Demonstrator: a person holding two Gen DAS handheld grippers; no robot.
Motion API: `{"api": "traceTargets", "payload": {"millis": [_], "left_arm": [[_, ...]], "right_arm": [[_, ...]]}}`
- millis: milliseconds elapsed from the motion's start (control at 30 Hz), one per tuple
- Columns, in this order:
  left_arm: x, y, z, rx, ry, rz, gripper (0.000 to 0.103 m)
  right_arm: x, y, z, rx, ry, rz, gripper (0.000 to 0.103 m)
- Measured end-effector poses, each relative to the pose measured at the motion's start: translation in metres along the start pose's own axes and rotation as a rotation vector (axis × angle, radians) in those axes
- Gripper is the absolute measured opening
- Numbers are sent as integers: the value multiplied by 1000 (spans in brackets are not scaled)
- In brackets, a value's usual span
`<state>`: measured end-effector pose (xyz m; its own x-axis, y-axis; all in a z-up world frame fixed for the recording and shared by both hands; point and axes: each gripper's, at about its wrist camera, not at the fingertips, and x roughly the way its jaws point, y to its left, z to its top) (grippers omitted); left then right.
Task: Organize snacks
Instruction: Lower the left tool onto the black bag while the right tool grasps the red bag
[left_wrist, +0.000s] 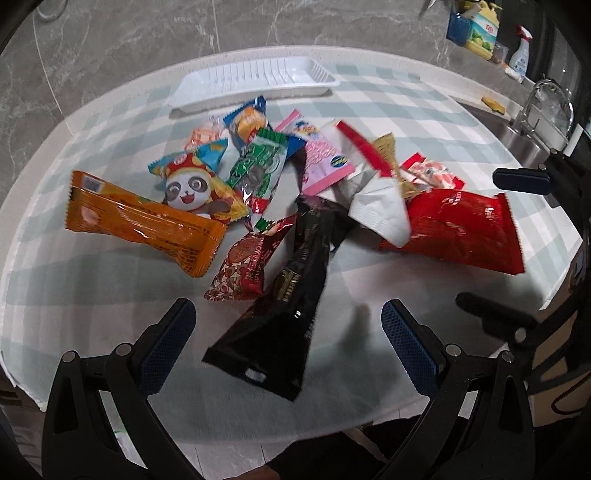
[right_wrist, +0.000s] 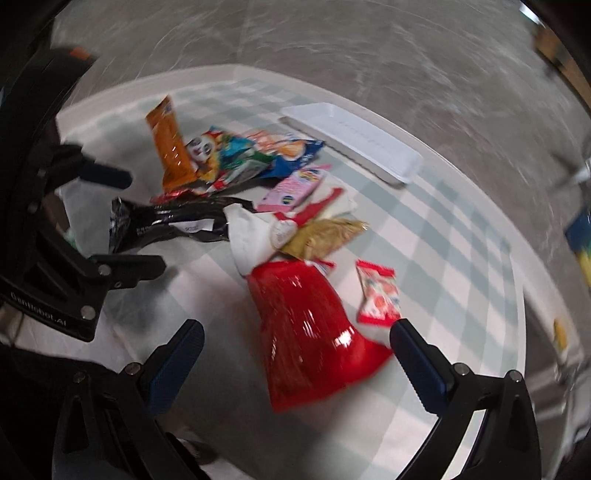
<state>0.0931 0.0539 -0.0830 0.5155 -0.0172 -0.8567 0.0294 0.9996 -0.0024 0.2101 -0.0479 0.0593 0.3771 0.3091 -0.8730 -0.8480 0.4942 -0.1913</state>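
Note:
A heap of snack packets lies on the checked tablecloth (left_wrist: 424, 107). It holds an orange packet (left_wrist: 140, 225), a panda packet (left_wrist: 192, 188), a green packet (left_wrist: 258, 170), a pink packet (left_wrist: 321, 155), a long black packet (left_wrist: 291, 295) and a big red bag (left_wrist: 458, 229). Behind the heap stands a white tray (left_wrist: 255, 79) with nothing in it. My left gripper (left_wrist: 289, 310) is open over the near end of the black packet. My right gripper (right_wrist: 295, 328) is open over the red bag (right_wrist: 306, 332), with a small red-and-white packet (right_wrist: 378, 295) just beyond its right finger.
A steel sink with a faucet (left_wrist: 535, 110) is at the right, with a spray bottle (left_wrist: 521, 51) and a yellow container (left_wrist: 480, 33) on the counter behind it. The table's round edge runs close behind the tray (right_wrist: 354, 142). The right wrist view is motion-blurred.

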Motion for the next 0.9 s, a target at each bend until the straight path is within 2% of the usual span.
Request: {"api": "traceTargets", "payload": {"millis": [200, 300, 433, 567, 900], "left_arm": [[37, 23, 12, -75, 111, -66, 101], [43, 28, 17, -63, 103, -62, 102], [55, 26, 21, 16, 107, -14, 103], [60, 31, 23, 32, 76, -31, 103], [65, 47, 35, 82, 138, -104, 102]], "right_arm": [[24, 10, 9, -108, 51, 9, 101], [34, 11, 12, -141, 74, 17, 101], [42, 11, 18, -145, 88, 54, 101], [46, 14, 22, -156, 97, 80, 101], [60, -1, 29, -97, 154, 189, 100]]}}
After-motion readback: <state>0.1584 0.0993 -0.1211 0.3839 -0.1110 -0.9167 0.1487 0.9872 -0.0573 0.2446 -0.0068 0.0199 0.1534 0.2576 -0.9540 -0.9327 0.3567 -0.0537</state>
